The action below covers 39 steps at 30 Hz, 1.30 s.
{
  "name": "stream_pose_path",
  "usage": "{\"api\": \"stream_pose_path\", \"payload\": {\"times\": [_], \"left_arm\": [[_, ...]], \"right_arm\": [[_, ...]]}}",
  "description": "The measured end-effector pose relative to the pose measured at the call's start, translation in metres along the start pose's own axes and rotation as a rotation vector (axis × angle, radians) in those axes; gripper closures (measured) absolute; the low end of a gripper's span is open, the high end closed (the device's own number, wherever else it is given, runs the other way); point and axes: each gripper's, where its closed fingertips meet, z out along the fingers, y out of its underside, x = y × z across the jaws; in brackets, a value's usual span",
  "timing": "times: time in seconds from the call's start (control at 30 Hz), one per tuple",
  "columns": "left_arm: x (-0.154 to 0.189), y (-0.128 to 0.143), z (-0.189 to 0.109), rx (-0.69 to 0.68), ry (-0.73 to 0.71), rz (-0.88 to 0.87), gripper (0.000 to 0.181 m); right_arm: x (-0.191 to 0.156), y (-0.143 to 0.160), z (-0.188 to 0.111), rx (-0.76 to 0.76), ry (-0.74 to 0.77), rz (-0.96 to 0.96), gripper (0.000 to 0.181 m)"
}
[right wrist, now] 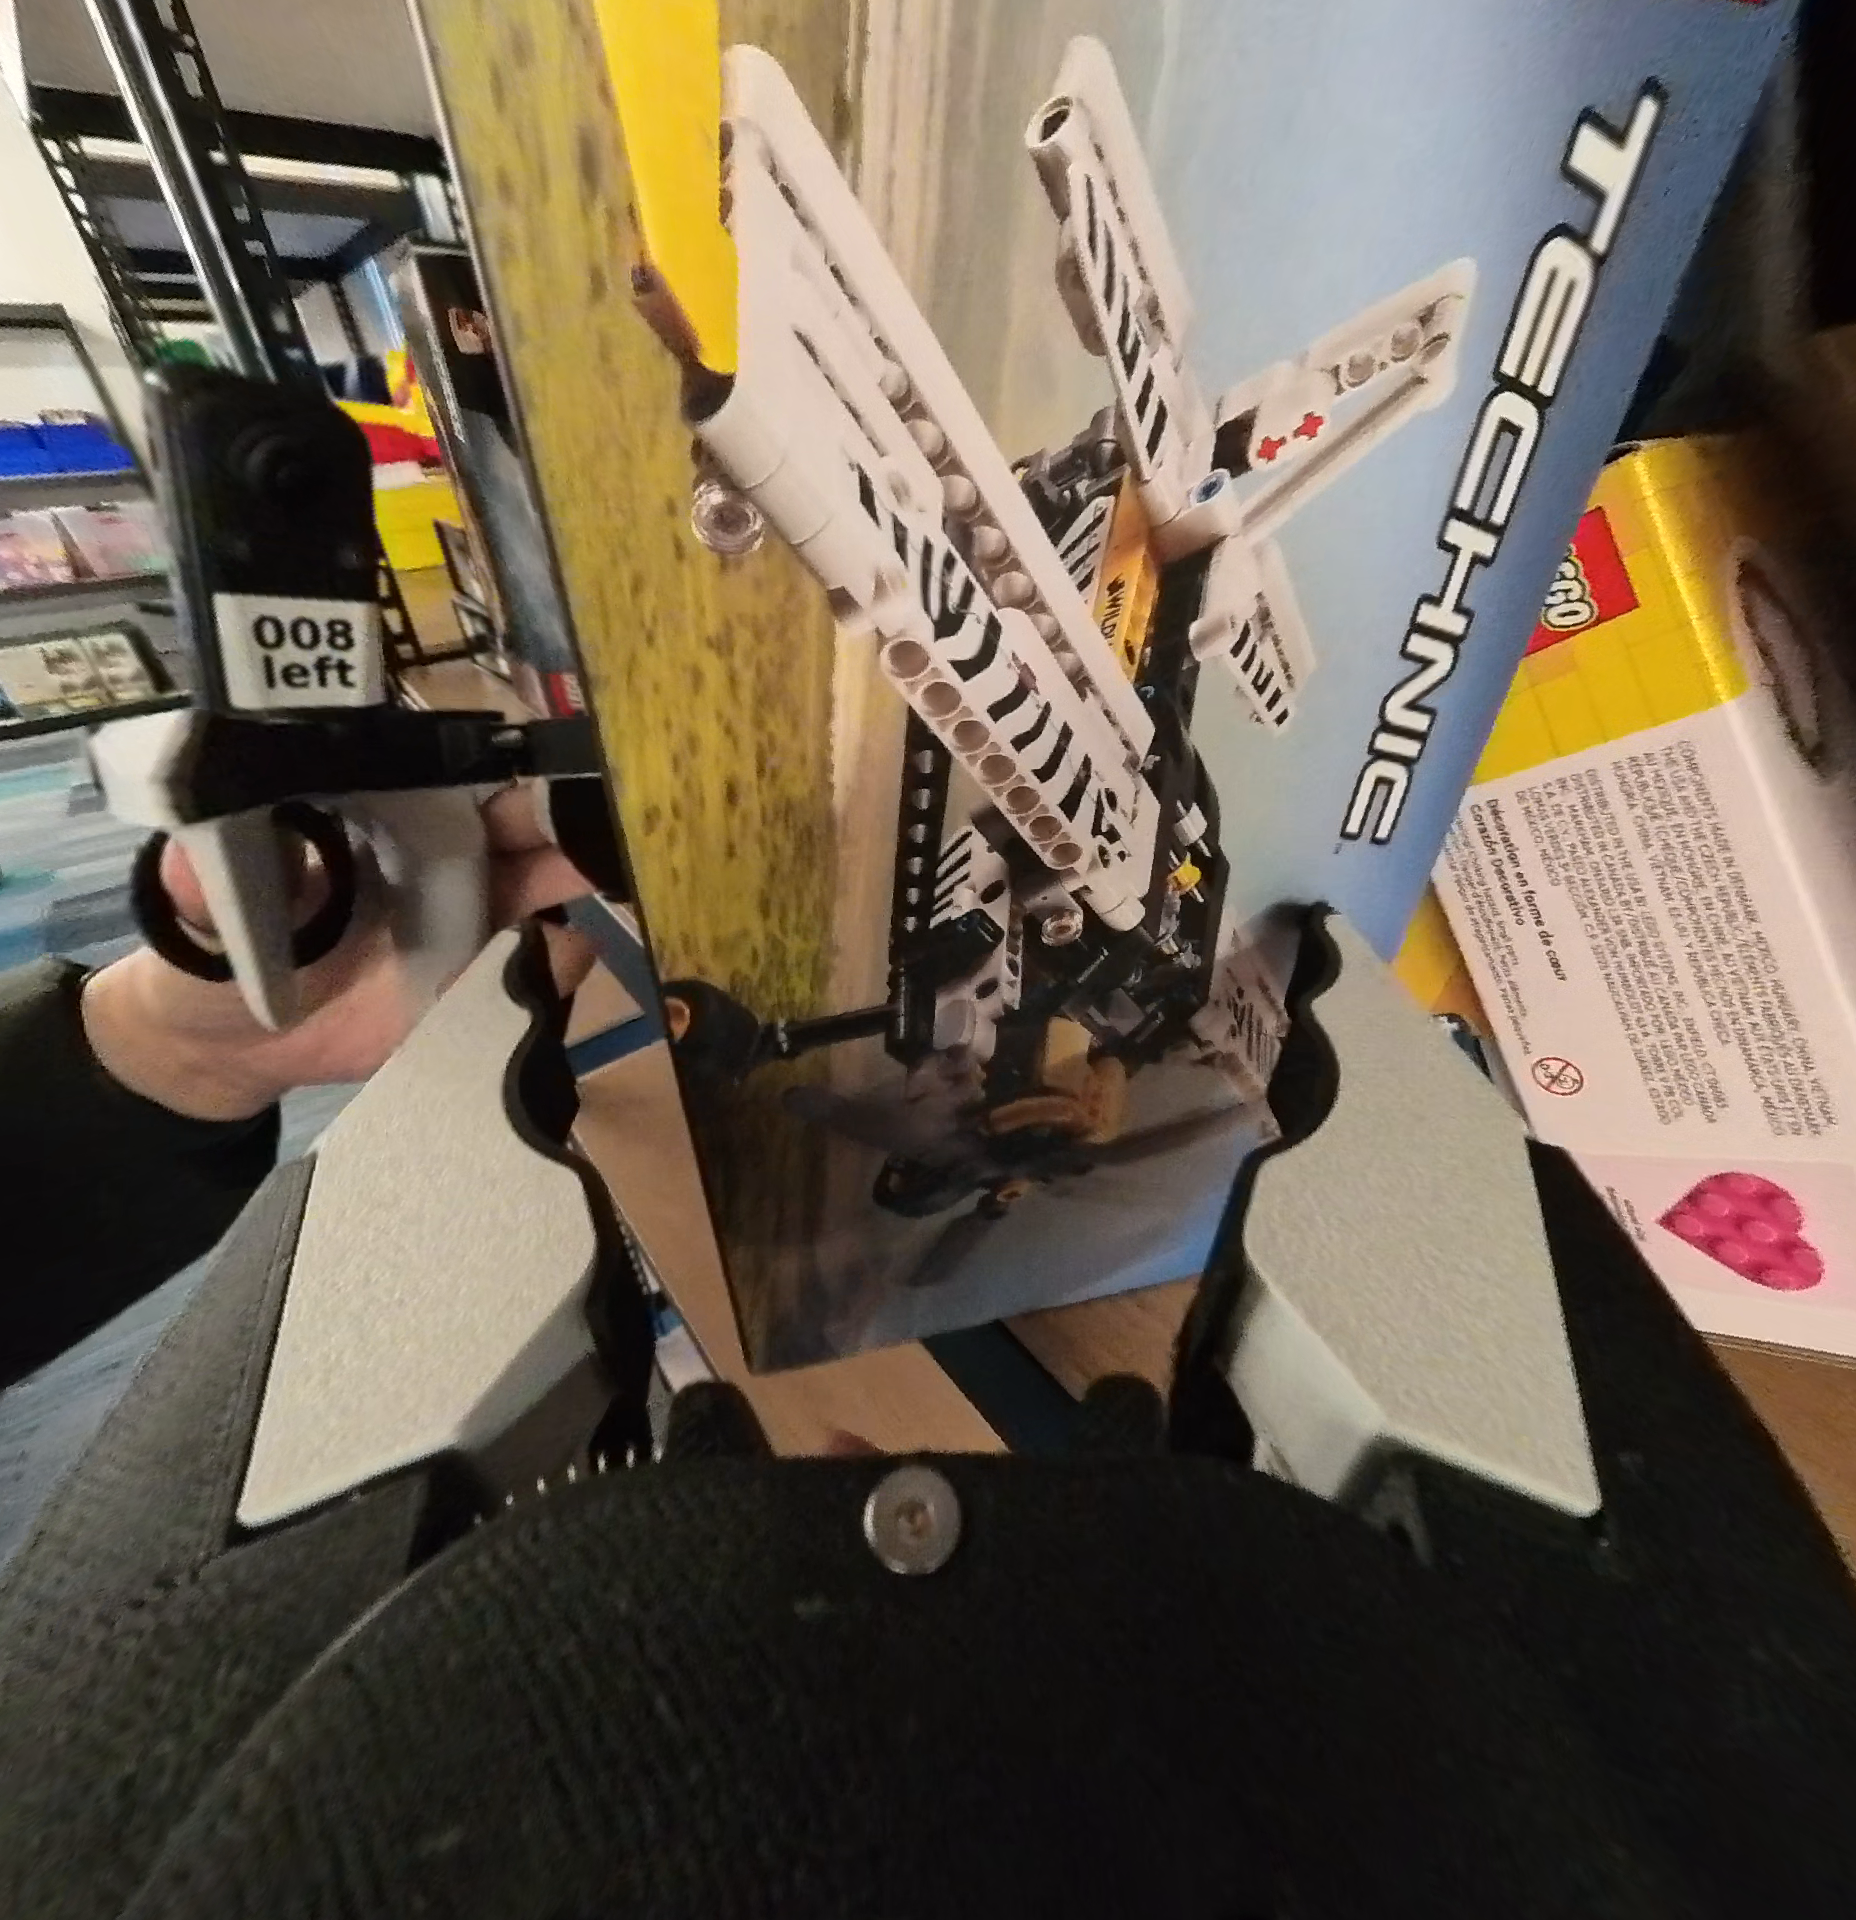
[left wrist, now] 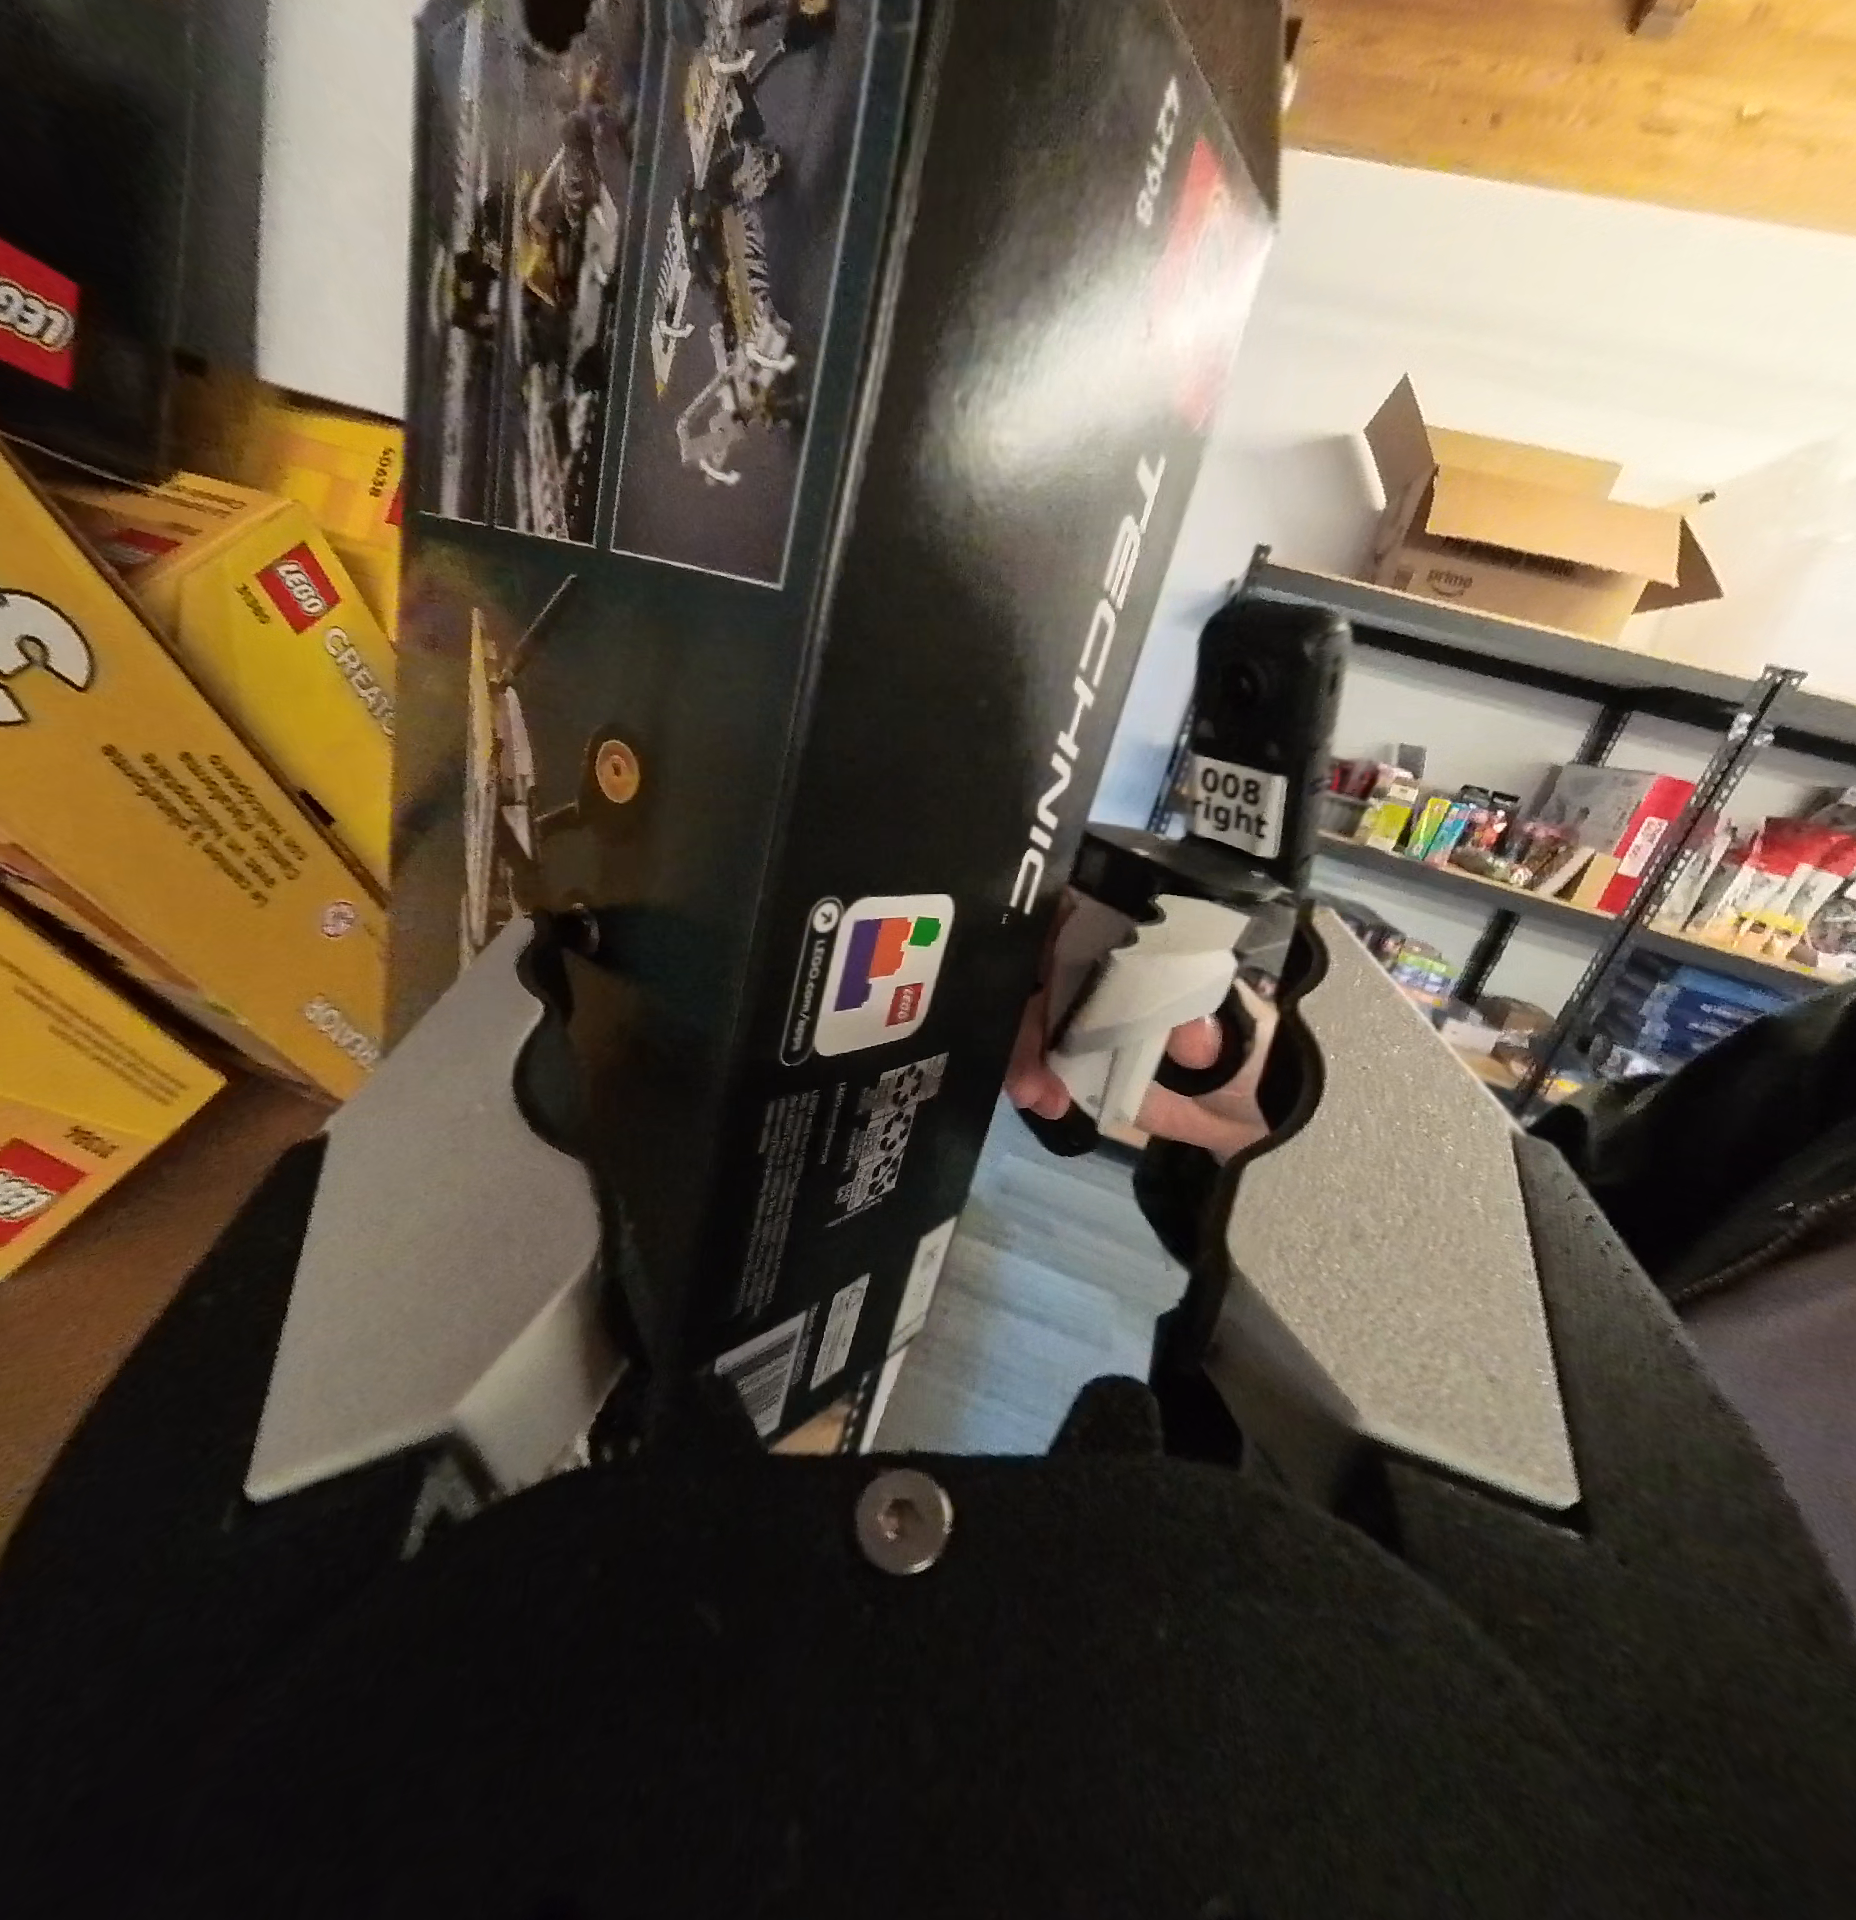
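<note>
The left gripper (left wrist: 903, 1039) has a tall dark toy box (left wrist: 799, 520) standing on end between its fingers. The left finger (left wrist: 550, 1039) lies against the box's picture face, but a clear gap shows between the box's narrow side and the right finger, so the fingers stand apart and are not pinching it. The right gripper (right wrist: 903, 1039) meets the same box from the opposite side: its printed front with a white plane model (right wrist: 955, 623) fills the gap between the fingers. Whether those fingers actually press on the cardboard cannot be told; they look spread about as wide as the box.

The box is held up in the air between the two grippers, off the wooden desk (left wrist: 72, 1382), just beside a pile of yellow boxes (left wrist: 176, 779) at the desk's left side; a white and yellow box with a pink heart (right wrist: 1682, 1039) lies on the desk behind it in the right wrist view. Metal shelving (left wrist: 1630, 831) with an open cardboard carton (left wrist: 1526, 540) stands well apart.

The box looks glossy and likely slippery, its thin card walls stiff at the edges but apt to dent in the broad faces. It is probably light, with loose contents that may shift. The best hold seems to be across the narrow thickness, near a corner or edge
</note>
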Motion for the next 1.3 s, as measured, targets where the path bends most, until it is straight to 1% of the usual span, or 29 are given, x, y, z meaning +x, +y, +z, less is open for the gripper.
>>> {"api": "stream_pose_path", "payload": {"times": [0.1, 0.2, 0.27, 0.33, 0.37, 0.43, 0.5, 0.57, 0.63, 0.7, 0.77, 0.83, 0.87, 0.93, 0.97, 1.03, 1.1, 1.13, 1.2, 1.3], "left_arm": [[0.012, 0.000, 0.002, 0.014, 0.036, -0.051, 0.047], [0.023, 0.003, 0.008, 0.002, 0.051, -0.062, 0.044], [0.029, 0.008, 0.015, -0.018, 0.037, -0.018, 0.037], [0.036, 0.011, 0.021, -0.022, 0.041, -0.010, 0.030], [0.040, 0.012, 0.024, -0.023, 0.057, -0.018, 0.030], [0.049, 0.013, 0.025, -0.031, 0.110, -0.040, 0.034], [0.058, 0.016, 0.025, -0.045, 0.168, -0.069, 0.039], [0.061, 0.017, 0.025, -0.046, 0.196, -0.082, 0.042], [0.059, 0.017, 0.026, -0.044, 0.210, -0.078, 0.041], [0.058, 0.016, 0.026, -0.055, 0.235, -0.079, 0.036], [0.055, 0.017, 0.027, -0.079, 0.247, -0.062, 0.034], [0.054, 0.017, 0.026, -0.095, 0.275, -0.065, 0.031], [0.053, 0.016, 0.024, -0.099, 0.289, -0.072, 0.032], [0.053, 0.013, 0.017, -0.101, 0.343, -0.109, 0.041], [0.052, 0.010, 0.013, -0.093, 0.376, -0.135, 0.045], [0.035, 0.000, 0.007, -0.056, 0.362, -0.147, 0.045], [0.011, -0.009, 0.003, -0.023, 0.309, -0.091, 0.048], [-0.001, -0.011, 0.003, -0.029, 0.273, -0.039, 0.048], [-0.020, -0.009, 0.008, -0.078, 0.228, 0.062, 0.046], [-0.031, -0.003, 0.020, -0.164, 0.232, 0.134, 0.047]], "right_arm": [[0.005, 0.002, -0.002, -0.019, 0.028, 0.006, 0.045], [0.003, 0.008, -0.006, -0.088, 0.101, -0.072, 0.044], [-0.002, 0.008, -0.005, -0.111, 0.146, -0.131, 0.035], [0.001, 0.012, -0.004, -0.141, 0.215, -0.179, 0.030], [0.005, 0.014, -0.004, -0.146, 0.245, -0.187, 0.028], [0.011, 0.013, -0.005, -0.127, 0.284, -0.176, 0.028], [0.014, 0.008, -0.009, -0.086, 0.295, -0.119, 0.028], [0.017, 0.003, -0.011, -0.048, 0.310, -0.078, 0.031], [0.022, 0.000, -0.010, -0.034, 0.359, -0.071, 0.031], [0.027, -0.002, -0.010, -0.031, 0.443, -0.089, 0.031], [0.030, -0.001, -0.010, -0.046, 0.515, -0.082, 0.031], [0.032, -0.001, -0.010, -0.052, 0.548, -0.081, 0.032], [0.031, 0.000, -0.010, -0.057, 0.542, -0.085, 0.033], [0.031, 0.001, -0.011, -0.070, 0.520, -0.070, 0.036], [0.030, 0.002, -0.010, -0.081, 0.490, -0.084, 0.037], [0.026, 0.003, -0.011, -0.080, 0.391, -0.092, 0.038], [0.025, 0.002, -0.015, -0.051, 0.291, -0.089, 0.038], [0.023, 0.001, -0.017, -0.040, 0.244, -0.081, 0.039], [0.013, 0.003, -0.021, -0.038, 0.107, -0.112, 0.039], [-0.001, 0.005, -0.027, 0.002, -0.082, -0.191, 0.040]]}}
